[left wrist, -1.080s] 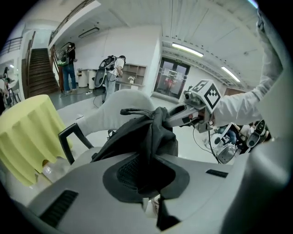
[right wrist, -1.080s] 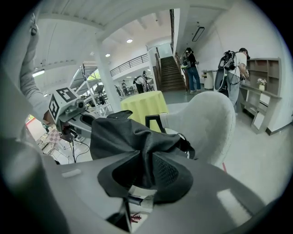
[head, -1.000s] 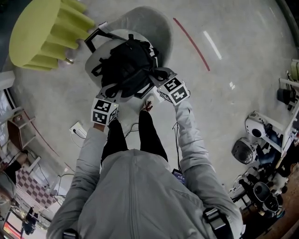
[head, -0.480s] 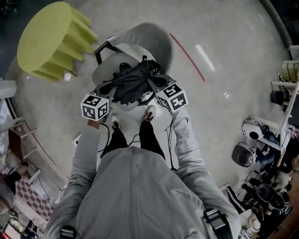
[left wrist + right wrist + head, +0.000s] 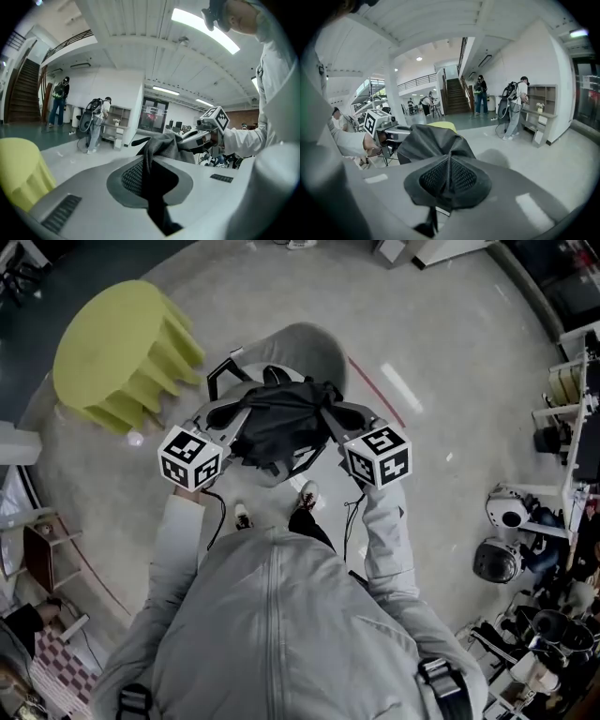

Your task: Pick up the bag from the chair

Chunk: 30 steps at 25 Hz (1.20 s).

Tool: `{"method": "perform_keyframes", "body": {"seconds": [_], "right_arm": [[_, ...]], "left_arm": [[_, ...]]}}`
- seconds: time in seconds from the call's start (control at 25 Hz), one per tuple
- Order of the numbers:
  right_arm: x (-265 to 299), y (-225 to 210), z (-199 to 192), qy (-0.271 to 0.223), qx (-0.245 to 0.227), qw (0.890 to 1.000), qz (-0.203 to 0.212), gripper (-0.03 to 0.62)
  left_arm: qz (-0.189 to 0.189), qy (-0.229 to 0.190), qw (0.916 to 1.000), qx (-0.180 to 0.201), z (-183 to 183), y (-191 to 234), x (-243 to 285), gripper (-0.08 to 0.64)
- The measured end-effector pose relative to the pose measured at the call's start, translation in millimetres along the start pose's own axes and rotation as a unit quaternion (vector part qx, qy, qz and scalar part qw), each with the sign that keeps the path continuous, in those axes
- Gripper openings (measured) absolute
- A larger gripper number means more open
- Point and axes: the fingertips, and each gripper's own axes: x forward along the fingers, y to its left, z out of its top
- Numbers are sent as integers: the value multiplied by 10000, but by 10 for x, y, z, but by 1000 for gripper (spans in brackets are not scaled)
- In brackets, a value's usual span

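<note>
A black bag (image 5: 277, 421) hangs stretched between my two grippers, above the white chair (image 5: 314, 343). My left gripper (image 5: 228, 418) is shut on the bag's left strap, and my right gripper (image 5: 336, 414) is shut on its right side. In the left gripper view, dark fabric (image 5: 154, 154) is pinched between the jaws, and the right gripper's marker cube (image 5: 214, 118) shows beyond it. In the right gripper view, the bag (image 5: 433, 140) bulges past a mesh strap clamped in the jaws. The left gripper's cube (image 5: 375, 123) lies beyond it.
A yellow-green ribbed stool (image 5: 122, 348) stands left of the chair. A red line (image 5: 375, 390) marks the floor to the right. Shelves and camera gear (image 5: 511, 540) crowd the right edge. People with backpacks (image 5: 513, 110) stand far off by a staircase.
The bag has come up off the chair seat. Both grippers have risen and spread wider apart, pulling the bag taut between them.
</note>
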Motion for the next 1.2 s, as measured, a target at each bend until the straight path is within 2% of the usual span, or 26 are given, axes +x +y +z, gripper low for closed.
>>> {"method": "perform_keyframes", "body": {"seconds": [0.24, 0.44, 0.6, 1.2], "right_arm": [[-327, 150, 789, -637, -283, 9971, -291, 14], [-519, 268, 1142, -941, -536, 9929, -491, 14], [-566, 261, 1200, -1023, -549, 9913, -618, 14], [-647, 379, 1074, -884, -704, 9919, -573, 12]], "left_arm": [[-50, -565, 9975, 428, 774, -14, -231, 9], [-85, -889, 9930, 768, 1141, -73, -387, 9], [-54, -916, 9911, 963, 1242, -86, -379, 9], [-131, -795, 9913, 1044, 1171, -240, -469, 9]]}}
